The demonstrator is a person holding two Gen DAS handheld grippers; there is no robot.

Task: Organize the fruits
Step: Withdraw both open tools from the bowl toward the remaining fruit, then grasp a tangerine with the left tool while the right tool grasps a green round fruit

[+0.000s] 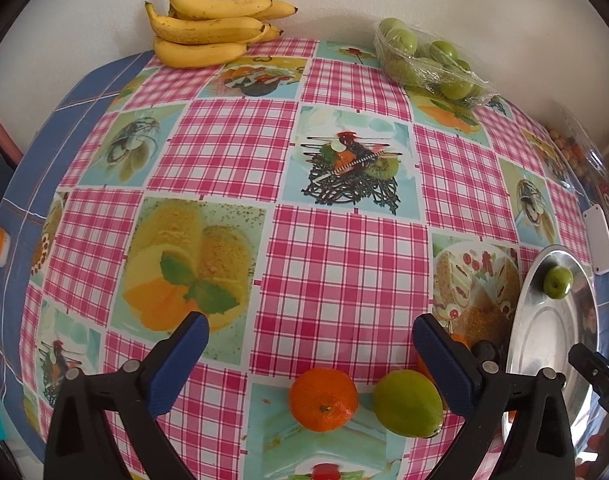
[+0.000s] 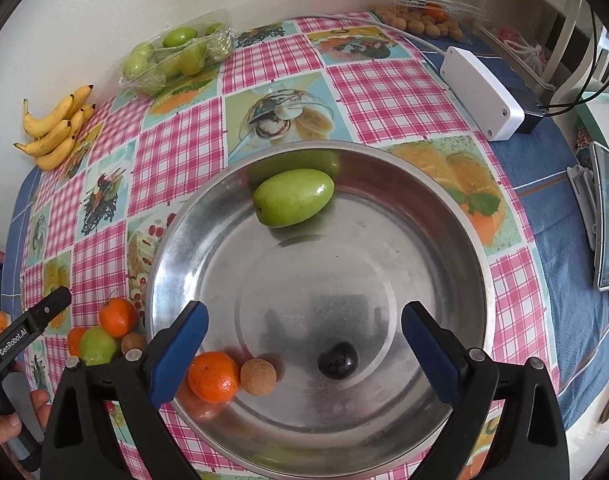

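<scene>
My right gripper (image 2: pixel 304 332) hangs open over a steel plate (image 2: pixel 484 280), with nothing between its blue pads. On the plate lie a green oval fruit (image 2: pixel 293 197), a mandarin (image 2: pixel 213 376), a small brown round fruit (image 2: pixel 257 376) and a dark fruit (image 2: pixel 338 365). My left gripper (image 1: pixel 312 340) is also open, pointing down at the checked tablecloth. A mandarin (image 1: pixel 323 399) and a green lime (image 1: pixel 408 402) rest on the cloth between its fingers, untouched. The plate (image 1: pixel 544 352) shows at the right edge of the left wrist view.
A bunch of bananas (image 1: pixel 208 28) and a wrapped tray of green fruits (image 1: pixel 428 60) lie against the back wall. A white box with a cable (image 2: pixel 482 94), a phone (image 2: pixel 606 216) and a clear box of small brown fruits (image 2: pixel 424 20) stand to the right.
</scene>
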